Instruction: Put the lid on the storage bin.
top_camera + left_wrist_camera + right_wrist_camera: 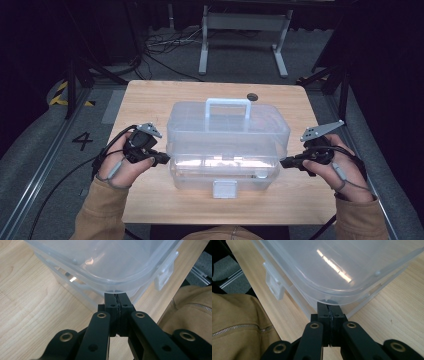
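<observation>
Two sets of fingers, both pressed together w/ nothing between them, tips tucked under the lid's rim at either end of the clear plastic box (227, 145).

Left side first: my left gripper (164, 159) sits at the box's left end, tips touching the underside of the lid (225, 122) lip. In the left gripper view the closed fingers (111, 303) butt right up against the curved lid edge, base wall just beyond. My left hand (122, 162) is low on the bench (150, 100).

Middle: box stands centred on the bench, white handle (228, 106) upright on top, front latch (224, 189) facing me at the near edge. Lid looks slightly raised off the base at the front, but I can't tell for sure through the clear plastic.

Right side: my right gripper (286, 162) mirrors the left, tips at the right end under the rim. Right gripper view shows the fingers (323, 308) shut tight, nose under the lid lip, latch off toward my jacket sleeve.

Step in hand, as I read it: lifting the lid w/ both tips as wedges. To do it well, raise both sides evenly and together, keep tips hooked under the lip not the base, go slow so the lid doesn't twist or slip off one tip. Check the latch is free before pushing harder, else the whole box may tip.
</observation>
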Motion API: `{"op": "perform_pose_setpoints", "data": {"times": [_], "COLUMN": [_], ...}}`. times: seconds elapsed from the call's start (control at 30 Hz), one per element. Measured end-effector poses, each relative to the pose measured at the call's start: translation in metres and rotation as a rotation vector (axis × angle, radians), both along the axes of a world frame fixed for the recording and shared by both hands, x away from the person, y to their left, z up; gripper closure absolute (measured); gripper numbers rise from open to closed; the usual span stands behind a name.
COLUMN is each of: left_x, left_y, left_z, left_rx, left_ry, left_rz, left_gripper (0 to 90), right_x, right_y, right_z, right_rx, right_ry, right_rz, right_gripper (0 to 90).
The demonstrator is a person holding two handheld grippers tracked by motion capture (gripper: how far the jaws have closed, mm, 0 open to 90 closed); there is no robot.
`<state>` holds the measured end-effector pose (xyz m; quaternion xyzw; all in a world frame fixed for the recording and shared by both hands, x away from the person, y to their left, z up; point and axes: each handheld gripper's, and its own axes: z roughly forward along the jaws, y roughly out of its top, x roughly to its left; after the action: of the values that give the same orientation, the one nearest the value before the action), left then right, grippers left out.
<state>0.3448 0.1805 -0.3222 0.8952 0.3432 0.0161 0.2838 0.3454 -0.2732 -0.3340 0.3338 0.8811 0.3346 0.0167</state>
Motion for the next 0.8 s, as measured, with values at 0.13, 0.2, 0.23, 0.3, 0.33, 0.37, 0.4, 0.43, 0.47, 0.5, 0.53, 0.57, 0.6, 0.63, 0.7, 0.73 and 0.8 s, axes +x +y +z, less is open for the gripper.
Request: {"op": "perform_pose_setpoints", "data": {"times": [0.13,0.2,0.23,0.3,0.33,0.37,0.4,0.43,0.47,0.5,0.53,0.57,0.6,0.63,0.7,0.73,0.8], "left_x": [0.000,0.000,0.000,0.001,0.001,0.001,0.001,0.001,0.002,0.002,0.002,0.002,0.002,0.002,0.002,0.002,0.002], "left_y": [-0.001,-0.002,-0.002,-0.003,-0.003,-0.004,-0.004,-0.004,-0.005,-0.005,-0.005,-0.005,-0.005,-0.005,-0.006,-0.006,-0.007], "left_z": [-0.002,-0.003,-0.003,-0.004,-0.005,-0.005,-0.006,-0.006,-0.007,-0.007,-0.007,-0.007,-0.008,-0.008,-0.009,-0.009,-0.010], "left_rx": [0.018,0.028,0.031,0.042,0.044,0.054,0.054,0.057,0.065,0.065,0.065,0.069,0.079,0.079,0.083,0.085,0.089], "left_ry": [0.012,0.020,0.024,0.030,0.037,0.036,0.042,0.044,0.051,0.051,0.051,0.052,0.053,0.053,0.061,0.062,0.064], "left_rz": [-0.009,-0.016,-0.019,-0.025,-0.028,-0.031,-0.034,-0.035,-0.041,-0.041,-0.041,-0.044,-0.049,-0.049,-0.048,-0.051,-0.051], "left_gripper": [89.3,89.2,89.2,89.0,88.9,88.8,88.8,88.8,88.8,88.8,88.8,88.8,88.8,88.8,88.8,88.8,88.8], "right_x": [0.000,0.000,0.001,0.001,0.001,0.001,0.001,0.001,0.001,0.001,0.002,0.002,0.002,0.002,0.003,0.003,0.004], "right_y": [0.001,0.002,0.002,0.002,0.003,0.003,0.004,0.004,0.004,0.004,0.005,0.005,0.005,0.005,0.005,0.005,0.005], "right_z": [-0.002,-0.003,-0.003,-0.004,-0.005,-0.006,-0.006,-0.007,-0.007,-0.007,-0.009,-0.009,-0.010,-0.010,-0.011,-0.012,-0.013], "right_rx": [-0.020,-0.027,-0.031,-0.039,-0.044,-0.048,-0.051,-0.055,-0.059,-0.059,-0.067,-0.069,-0.071,-0.071,-0.075,-0.077,-0.080], "right_ry": [0.013,0.019,0.021,0.030,0.033,0.039,0.043,0.046,0.048,0.048,0.055,0.059,0.061,0.061,0.068,0.072,0.075], "right_rz": [0.012,0.015,0.018,0.023,0.026,0.028,0.029,0.031,0.032,0.032,0.037,0.039,0.039,0.039,0.044,0.045,0.048], "right_gripper": [90.0,90.0,90.0,90.0,90.0,90.0,90.0,90.0,90.0,90.0,90.0,90.0,90.0,90.0,90.0,90.0,90.0]}}
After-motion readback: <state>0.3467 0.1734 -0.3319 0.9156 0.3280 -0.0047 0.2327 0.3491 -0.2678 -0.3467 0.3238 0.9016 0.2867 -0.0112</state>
